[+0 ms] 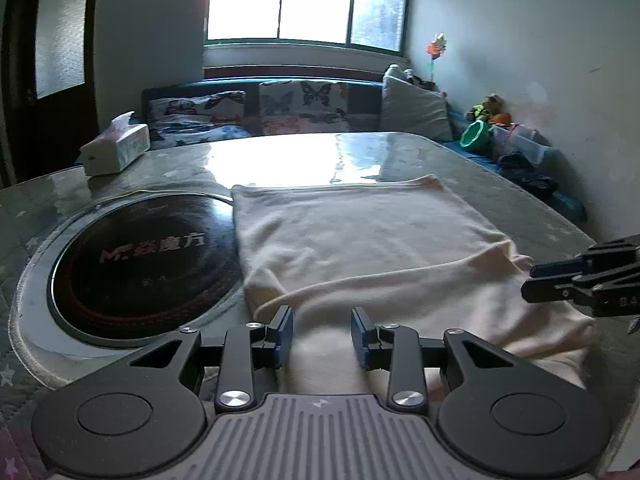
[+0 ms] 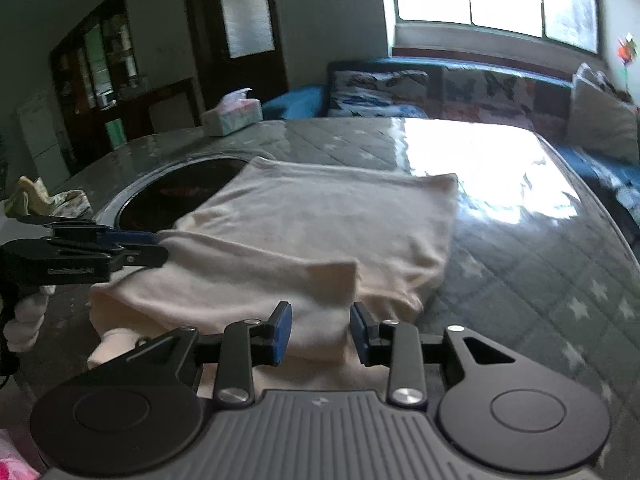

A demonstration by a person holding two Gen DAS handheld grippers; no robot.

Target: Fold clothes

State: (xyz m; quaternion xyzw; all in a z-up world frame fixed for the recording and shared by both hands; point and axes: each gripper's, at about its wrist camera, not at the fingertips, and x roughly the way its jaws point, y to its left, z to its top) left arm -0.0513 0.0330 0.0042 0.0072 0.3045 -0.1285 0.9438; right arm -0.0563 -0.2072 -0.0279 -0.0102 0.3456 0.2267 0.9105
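Observation:
A cream garment [image 1: 360, 240] lies partly folded on the table, with a doubled layer near the front edge. My left gripper [image 1: 321, 336] is open low over the garment's near left part, and cloth shows between its fingers. At the right edge of this view, the right gripper [image 1: 532, 284] reaches over the garment's right corner. In the right wrist view the same garment [image 2: 320, 216] spreads ahead, and my right gripper [image 2: 321, 332] stands open over a folded flap. The left gripper [image 2: 152, 248] touches the cloth's left edge there.
A round black cooktop [image 1: 136, 256] is set into the table [image 1: 280, 152], partly under the garment's left edge. A tissue box [image 1: 116, 150] stands at the far left corner. Behind the table are a sofa with butterfly cushions [image 1: 304, 106] and a bright window.

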